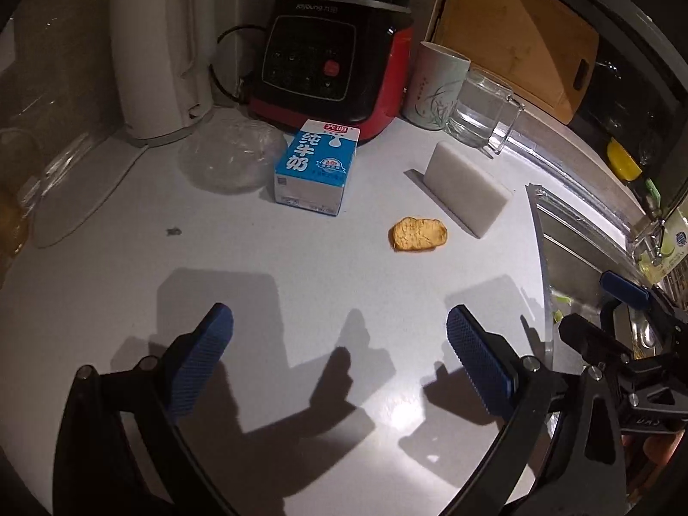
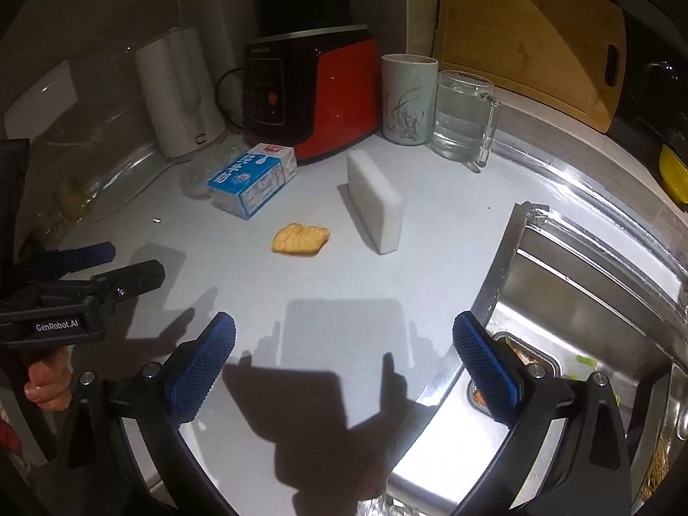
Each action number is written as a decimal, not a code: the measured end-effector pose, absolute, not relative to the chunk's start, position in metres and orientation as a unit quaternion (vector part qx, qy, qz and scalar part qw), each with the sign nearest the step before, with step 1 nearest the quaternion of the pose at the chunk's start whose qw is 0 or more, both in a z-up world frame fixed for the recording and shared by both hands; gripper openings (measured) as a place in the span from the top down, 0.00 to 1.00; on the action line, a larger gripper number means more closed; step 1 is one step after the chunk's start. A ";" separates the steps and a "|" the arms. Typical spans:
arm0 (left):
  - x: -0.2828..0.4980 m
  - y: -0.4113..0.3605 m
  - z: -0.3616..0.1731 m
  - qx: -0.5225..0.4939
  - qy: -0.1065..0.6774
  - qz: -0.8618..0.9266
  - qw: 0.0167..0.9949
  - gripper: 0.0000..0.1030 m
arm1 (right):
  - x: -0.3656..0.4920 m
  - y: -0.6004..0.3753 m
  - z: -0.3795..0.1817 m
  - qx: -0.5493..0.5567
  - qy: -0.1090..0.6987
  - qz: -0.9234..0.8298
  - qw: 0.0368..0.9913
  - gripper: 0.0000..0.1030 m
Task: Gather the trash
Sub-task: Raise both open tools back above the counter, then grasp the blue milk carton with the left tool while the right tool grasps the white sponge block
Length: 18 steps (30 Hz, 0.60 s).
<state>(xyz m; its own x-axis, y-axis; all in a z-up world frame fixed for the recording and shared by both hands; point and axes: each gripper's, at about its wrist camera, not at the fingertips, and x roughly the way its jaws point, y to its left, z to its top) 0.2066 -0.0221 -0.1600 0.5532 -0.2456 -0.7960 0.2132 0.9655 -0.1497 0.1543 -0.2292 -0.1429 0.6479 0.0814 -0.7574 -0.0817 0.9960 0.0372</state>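
1. A white kitchen counter (image 1: 301,266), dimly lit, is seen from two cameras, each mounted on a hand-held gripper and looking down along its two fingers.
2. The left gripper (image 1: 339,346) hovers above bare counter with its blue-padded jaws spread wide and nothing between them.
3. The right gripper (image 2: 344,350) is also spread wide and empty, over the counter's edge where it meets the steel sink (image 2: 580,301).
4. A flat piece of golden-brown food (image 1: 419,233) lies on the counter ahead of both grippers, well apart from their fingertips. From the left view it sits ahead and toward the right finger; from the right view (image 2: 301,238) it sits ahead and slightly left of centre.
5. A blue and white milk carton (image 1: 316,167) lies on its side further back, left of the food scrap.
6. A white sponge block (image 1: 466,189) stands on its edge just right of the scrap.
7. At the back stand a white kettle (image 1: 157,56), a red and black appliance (image 1: 331,64), a pale cup (image 1: 436,86) and a glass mug (image 1: 481,107).
8. A crumpled clear plastic wrapper (image 1: 232,155) lies just left of the carton.
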 end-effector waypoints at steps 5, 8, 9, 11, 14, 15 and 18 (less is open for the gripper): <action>0.256 -0.027 -0.193 -0.004 0.459 -0.133 0.879 0.07 | 0.197 -0.236 -0.160 -0.005 0.419 0.037 0.907 0.03; 0.283 -0.022 -0.210 0.007 0.462 -0.129 0.877 0.07 | 0.221 -0.240 -0.169 -0.009 0.421 0.036 0.906 0.03; 0.290 -0.021 -0.215 0.012 0.463 -0.128 0.877 0.07 | 0.228 -0.240 -0.172 -0.011 0.421 0.034 0.906 0.03; 0.302 -0.020 -0.221 0.018 0.465 -0.125 0.876 0.07 | 0.240 -0.242 -0.175 -0.013 0.421 0.035 0.906 0.03; 0.319 -0.018 -0.229 0.015 0.467 -0.124 0.875 0.07 | 0.254 -0.244 -0.180 -0.015 0.421 0.038 0.906 0.03; 0.322 -0.018 -0.229 0.019 0.462 -0.121 0.878 0.07 | 0.258 -0.245 -0.181 -0.014 0.422 0.039 0.906 0.03; 0.329 -0.022 -0.230 0.028 0.460 -0.122 0.879 0.07 | 0.267 -0.247 -0.186 -0.007 0.426 0.043 0.904 0.03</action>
<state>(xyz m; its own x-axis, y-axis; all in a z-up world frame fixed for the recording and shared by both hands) 0.3285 -0.0223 -0.2297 0.5472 -0.1888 -0.8155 0.2395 0.9688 -0.0636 0.2672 -0.2468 -0.1855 0.6338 0.0713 -0.7702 -0.0831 0.9963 0.0239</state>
